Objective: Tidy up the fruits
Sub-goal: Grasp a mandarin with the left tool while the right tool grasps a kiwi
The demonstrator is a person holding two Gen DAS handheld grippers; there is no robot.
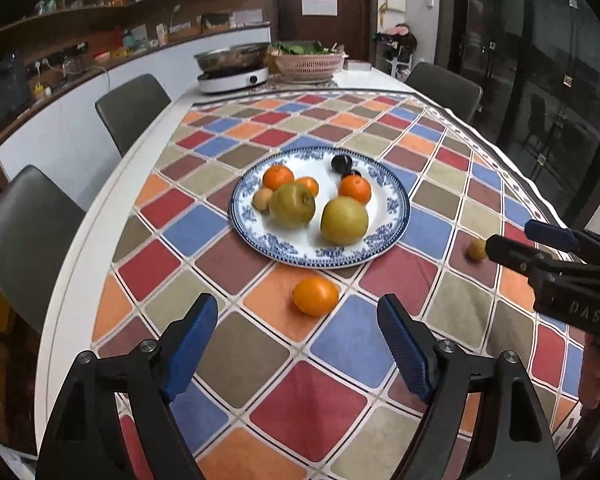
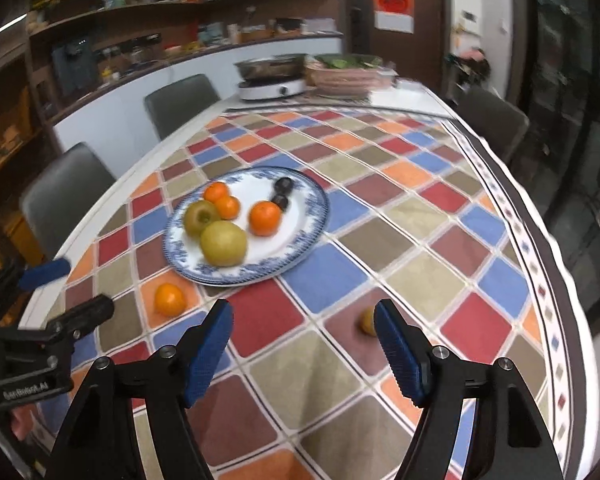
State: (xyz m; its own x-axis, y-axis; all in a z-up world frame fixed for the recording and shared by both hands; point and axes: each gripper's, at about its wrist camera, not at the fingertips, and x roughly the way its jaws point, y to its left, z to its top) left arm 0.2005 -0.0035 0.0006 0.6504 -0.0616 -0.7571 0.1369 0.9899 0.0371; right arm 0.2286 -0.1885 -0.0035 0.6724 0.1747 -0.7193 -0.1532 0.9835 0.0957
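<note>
A blue-and-white plate (image 1: 396, 216) (image 2: 316, 216) on the checked tablecloth holds two green pears, several oranges, a small brown fruit and two dark fruits. A loose orange (image 1: 315, 296) (image 2: 169, 299) lies on the cloth in front of the plate. A small yellow-brown fruit (image 1: 477, 249) (image 2: 367, 321) lies to the right of the plate. My left gripper (image 1: 298, 344) is open and empty, just short of the loose orange. My right gripper (image 2: 303, 350) is open and empty; the small fruit lies just beyond its right fingertip. In the left wrist view, the right gripper (image 1: 518, 238) stands next to the small fruit.
An induction cooker with a pan (image 1: 236, 68) and a pink basket of greens (image 1: 310, 62) stand at the table's far end. Grey chairs (image 1: 132, 108) line the left side, one (image 1: 444, 84) the far right. The table edge runs close on the right (image 2: 540, 280).
</note>
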